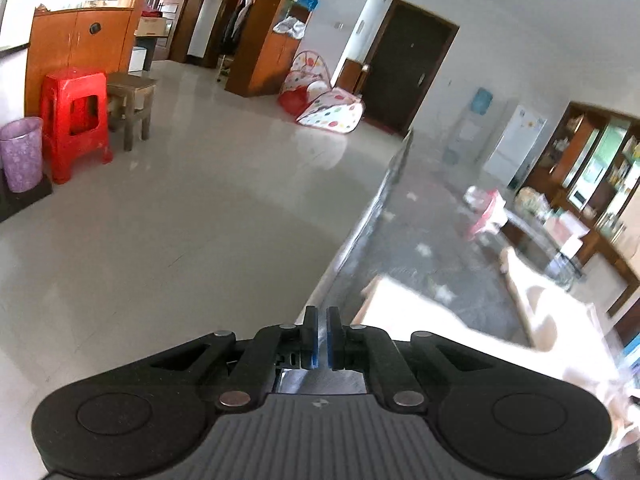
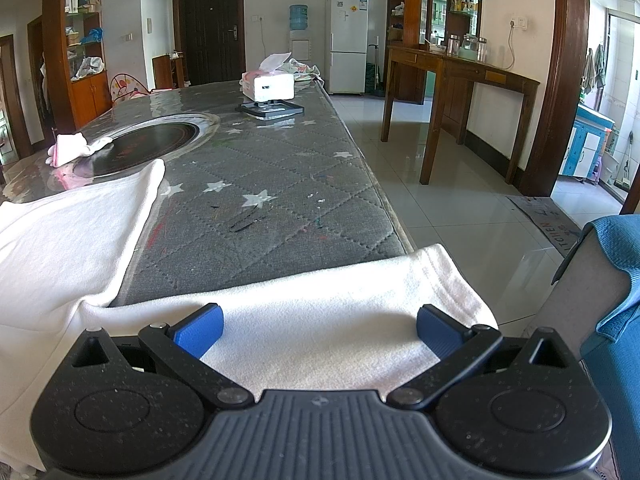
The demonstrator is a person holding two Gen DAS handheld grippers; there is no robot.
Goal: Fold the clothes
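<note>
A white garment (image 2: 304, 320) lies over the near end of the grey star-patterned table (image 2: 280, 184), one part hanging over the front edge and another part (image 2: 60, 240) spread to the left. My right gripper (image 2: 319, 330) stands wide open just above the cloth at the edge, its blue pads (image 2: 200, 330) apart on either side of it and not pressing. In the left wrist view the garment (image 1: 460, 320) shows blurred on the right. My left gripper (image 1: 322, 338) hangs over the table's long edge (image 1: 360, 236), pads almost together with a thin slit and nothing in them.
On the table sit a round dark plate (image 2: 148, 142), a pink-white cloth (image 2: 72, 146), a black tray (image 2: 272, 110) and a tissue box (image 2: 268, 84). A wooden side table (image 2: 460, 76) stands right, blue fabric (image 2: 616, 280) close by. A red stool (image 1: 74, 120) and purple bin (image 1: 20, 152) stand left.
</note>
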